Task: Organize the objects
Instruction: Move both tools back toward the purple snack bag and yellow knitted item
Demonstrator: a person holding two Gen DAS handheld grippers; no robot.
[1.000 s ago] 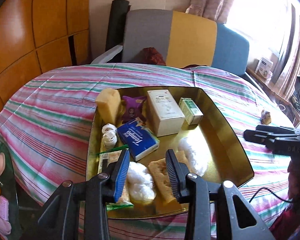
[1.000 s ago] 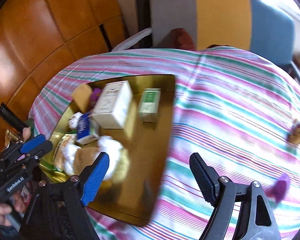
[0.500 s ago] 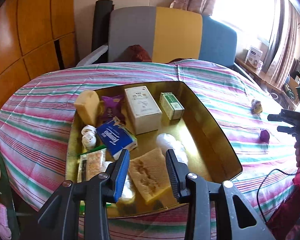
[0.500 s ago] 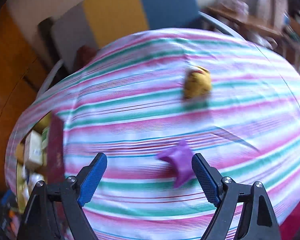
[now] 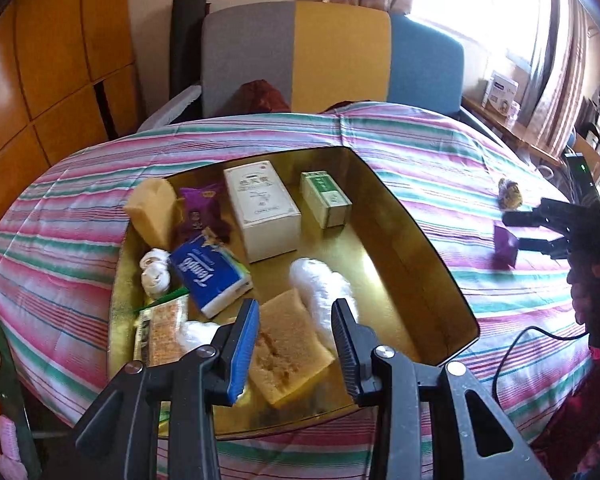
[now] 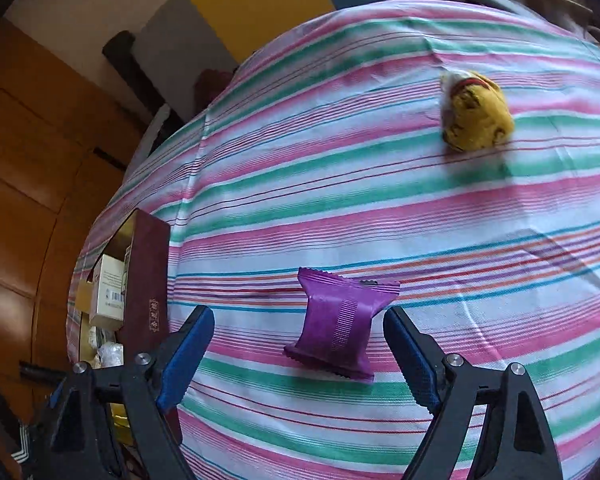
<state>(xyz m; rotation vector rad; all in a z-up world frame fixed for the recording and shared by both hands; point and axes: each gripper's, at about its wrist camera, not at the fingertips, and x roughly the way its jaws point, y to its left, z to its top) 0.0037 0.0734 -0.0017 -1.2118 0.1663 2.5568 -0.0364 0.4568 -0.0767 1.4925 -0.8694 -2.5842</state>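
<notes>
A gold tray on the striped tablecloth holds several items: a white box, a green box, a blue tissue pack, sponges and white wads. My left gripper is open and empty, hovering over a yellow sponge at the tray's near edge. My right gripper is open, its jaws standing on either side of a purple packet lying on the cloth. The same packet shows at the right gripper's tips in the left wrist view. A yellow wrapped snack lies farther back.
The tray's dark red outer wall stands left of the right gripper. A grey, yellow and blue chair is behind the table. A black cable hangs over the table's right edge. Wooden panels are at left.
My right gripper swung from the tray to the right and closed in on the purple packet, which now lies between its jaws. My left gripper drew back slightly over the tray.
</notes>
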